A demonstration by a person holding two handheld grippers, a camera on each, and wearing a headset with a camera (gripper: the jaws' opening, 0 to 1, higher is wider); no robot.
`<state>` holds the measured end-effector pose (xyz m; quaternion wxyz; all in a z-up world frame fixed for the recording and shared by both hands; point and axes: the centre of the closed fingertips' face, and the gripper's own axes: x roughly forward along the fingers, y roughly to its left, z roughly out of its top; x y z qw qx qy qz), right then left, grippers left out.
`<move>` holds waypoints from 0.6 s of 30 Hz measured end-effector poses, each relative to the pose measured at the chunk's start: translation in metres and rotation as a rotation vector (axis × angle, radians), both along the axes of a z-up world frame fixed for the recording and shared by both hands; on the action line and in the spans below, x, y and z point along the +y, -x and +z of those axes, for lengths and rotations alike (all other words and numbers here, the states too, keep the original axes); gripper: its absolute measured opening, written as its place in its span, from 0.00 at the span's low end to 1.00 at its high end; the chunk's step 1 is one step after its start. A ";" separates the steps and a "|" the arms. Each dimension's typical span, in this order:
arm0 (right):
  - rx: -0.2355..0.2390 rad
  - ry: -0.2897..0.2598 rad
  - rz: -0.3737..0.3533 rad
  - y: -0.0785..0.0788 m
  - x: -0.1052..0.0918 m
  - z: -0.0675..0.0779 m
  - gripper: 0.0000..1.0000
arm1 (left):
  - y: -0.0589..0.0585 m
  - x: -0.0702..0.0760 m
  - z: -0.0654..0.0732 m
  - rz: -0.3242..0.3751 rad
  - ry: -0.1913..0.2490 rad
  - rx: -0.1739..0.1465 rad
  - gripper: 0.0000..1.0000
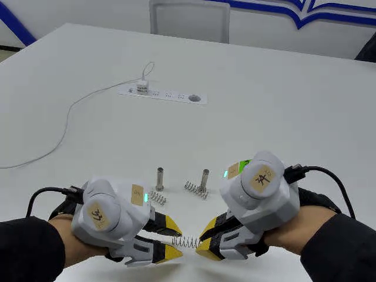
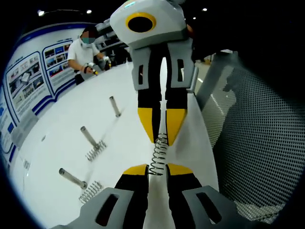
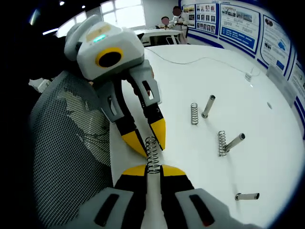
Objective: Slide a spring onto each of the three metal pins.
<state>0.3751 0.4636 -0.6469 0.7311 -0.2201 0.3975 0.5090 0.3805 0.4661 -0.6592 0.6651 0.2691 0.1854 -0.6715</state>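
A small spring (image 1: 187,241) is stretched between my two grippers near the table's front edge. My left gripper (image 1: 175,239) is shut on one end and my right gripper (image 1: 203,237) is shut on the other end. The same spring (image 2: 158,153) runs from my left jaws to the right gripper (image 2: 162,135) facing them. Two metal pins (image 1: 160,178) (image 1: 204,179) stand upright beyond the grippers, each with a loose spring (image 1: 157,197) (image 1: 194,188) lying at its foot. A third pin (image 3: 247,196) appears in the right gripper view, lying low on the table.
A white power strip (image 1: 163,93) with a plugged-in cable (image 1: 64,120) lies farther back on the white table (image 1: 282,117). A chair (image 1: 189,20) stands at the far edge. People stand at another table (image 3: 157,33) in the background.
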 end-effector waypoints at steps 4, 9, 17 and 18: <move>-0.006 0.002 0.010 0.001 0.004 0.005 0.11 | 0.001 0.001 0.000 -0.004 -0.004 -0.007 0.12; -0.028 -0.011 0.014 0.001 0.009 0.015 0.11 | 0.002 0.001 -0.001 -0.004 -0.006 0.004 0.12; -0.081 -0.059 0.021 -0.003 0.024 0.031 0.11 | 0.004 -0.001 0.001 -0.009 0.006 0.010 0.11; -0.081 -0.065 0.022 -0.003 0.026 0.032 0.11 | 0.004 -0.002 0.001 -0.008 0.008 0.010 0.11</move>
